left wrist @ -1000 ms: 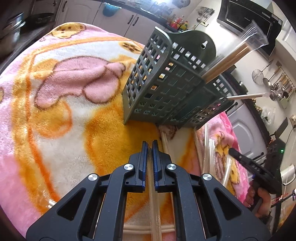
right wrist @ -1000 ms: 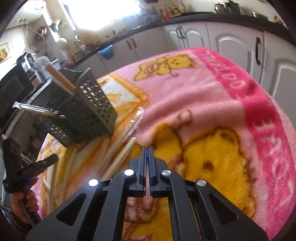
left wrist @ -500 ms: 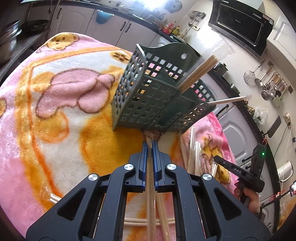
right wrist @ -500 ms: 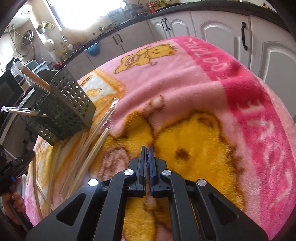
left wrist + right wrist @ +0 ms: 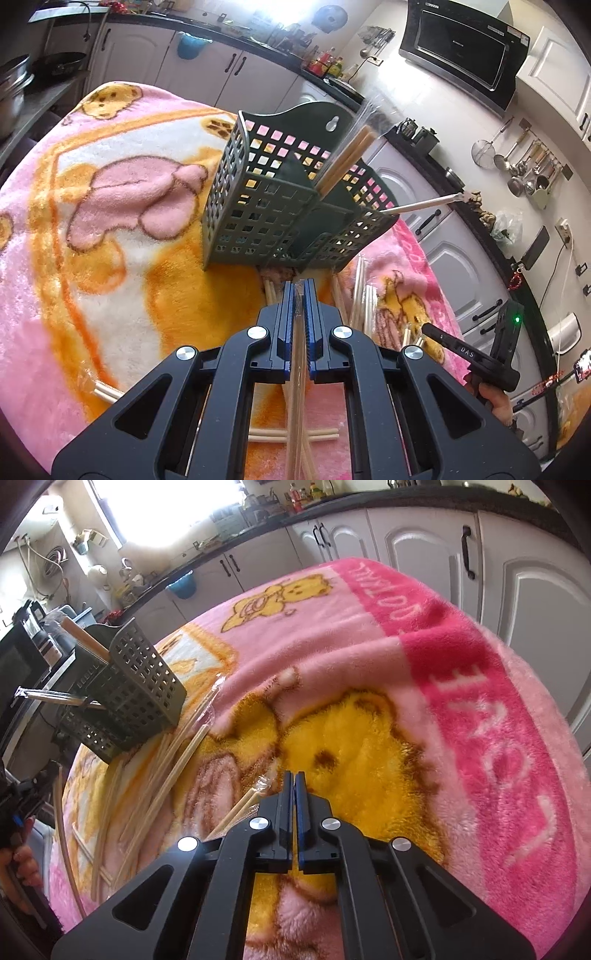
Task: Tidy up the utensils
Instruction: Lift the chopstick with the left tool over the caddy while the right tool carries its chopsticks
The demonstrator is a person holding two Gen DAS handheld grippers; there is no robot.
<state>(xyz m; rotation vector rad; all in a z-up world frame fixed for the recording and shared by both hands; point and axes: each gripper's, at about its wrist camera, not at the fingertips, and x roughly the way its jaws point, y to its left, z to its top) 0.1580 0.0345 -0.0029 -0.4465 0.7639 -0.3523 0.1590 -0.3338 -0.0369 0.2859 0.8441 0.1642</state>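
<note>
slim wrapped chopsticks (image 5: 298, 369) pinched in left gripper (image 5: 299, 291), facing perforated green caddy (image 5: 266, 206).

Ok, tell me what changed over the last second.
The left gripper, shut on a wrapped chopstick pair, lifted it off the blanket. The right gripper slid sideways, shut and empty. The green caddy and its chopsticks stayed put.

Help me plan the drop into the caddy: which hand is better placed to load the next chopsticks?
Left. The left tool is already shut on wrapped chopsticks and points at the green caddy just ahead. The right tool is shut on nothing, aimed at bare blanket, caddy off to its side.
</note>
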